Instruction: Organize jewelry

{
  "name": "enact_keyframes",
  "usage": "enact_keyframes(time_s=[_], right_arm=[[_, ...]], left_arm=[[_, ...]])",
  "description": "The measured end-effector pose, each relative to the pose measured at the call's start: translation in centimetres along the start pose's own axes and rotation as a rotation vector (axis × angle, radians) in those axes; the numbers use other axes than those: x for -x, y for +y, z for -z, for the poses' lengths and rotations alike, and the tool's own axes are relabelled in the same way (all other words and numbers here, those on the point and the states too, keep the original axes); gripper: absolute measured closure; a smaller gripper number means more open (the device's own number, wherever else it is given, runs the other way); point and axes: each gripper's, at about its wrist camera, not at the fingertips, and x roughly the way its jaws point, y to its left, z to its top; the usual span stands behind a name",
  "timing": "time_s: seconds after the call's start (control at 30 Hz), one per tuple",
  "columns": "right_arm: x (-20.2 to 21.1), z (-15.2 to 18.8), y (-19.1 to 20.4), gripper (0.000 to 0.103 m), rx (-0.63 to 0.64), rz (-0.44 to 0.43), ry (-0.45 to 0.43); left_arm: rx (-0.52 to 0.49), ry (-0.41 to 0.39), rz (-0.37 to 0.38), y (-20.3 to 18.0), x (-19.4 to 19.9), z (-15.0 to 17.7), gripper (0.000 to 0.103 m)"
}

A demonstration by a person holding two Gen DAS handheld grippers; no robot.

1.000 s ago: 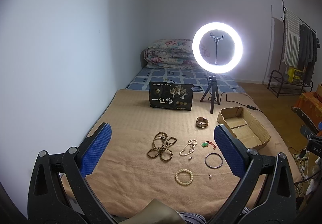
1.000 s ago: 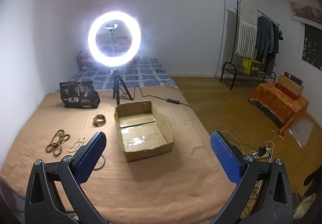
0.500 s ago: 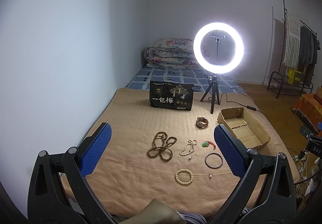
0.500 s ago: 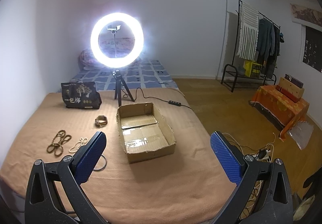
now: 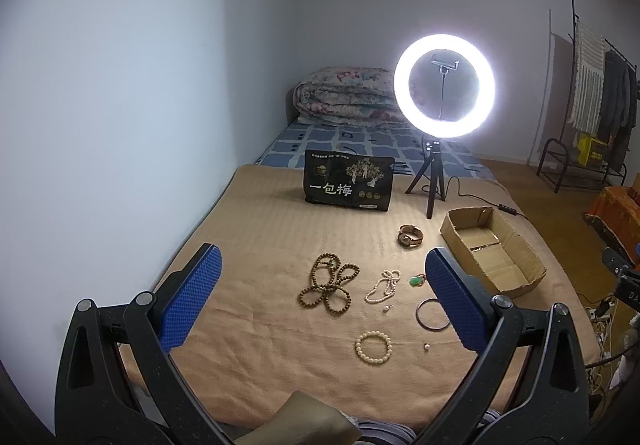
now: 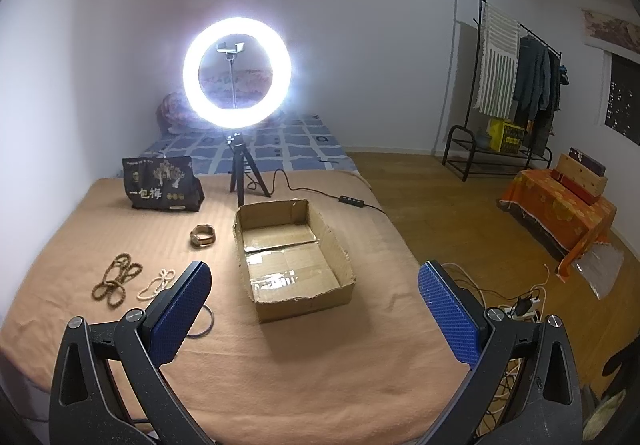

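Hovering with both the left gripper and right gripper spread wide and empty, you risk snagging the brown bead strand left of the empty cardboard box, scattering the loose pearl nearby.

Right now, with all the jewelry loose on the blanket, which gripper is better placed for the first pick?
Probably the left gripper: open, with the wooden bead strand and pearl bracelet lying ahead between its fingers. The right gripper, also open, faces the empty cardboard box.
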Motion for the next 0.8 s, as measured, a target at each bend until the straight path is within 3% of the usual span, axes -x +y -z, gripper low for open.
enact_keyframes(time_s=[0.4, 0.53, 0.7, 0.8], right_arm=[[-2.3, 0.1, 1.6, 0.0, 0.061, -0.041, -0.015], [-3.7, 0.5, 2.4, 0.0, 0.104, -0.093, -0.035], [-5.8, 1.3, 4.0, 0.0, 0.152, -0.225, 0.005], [-7.2, 1.9, 5.6, 0.0, 0.206, -0.296, 0.046]], left_arm=[[-0.021, 0.057, -0.034, 2.7, -4.3, 0.6, 0.0], [-0.013, 0.108, 0.006, 4.3, -7.1, 1.4, 0.0], [-0.001, 0.207, 0.088, 5.4, -11.4, 2.6, 0.003], [0.033, 0.271, 0.143, 5.6, -14.2, 3.5, 0.011]])
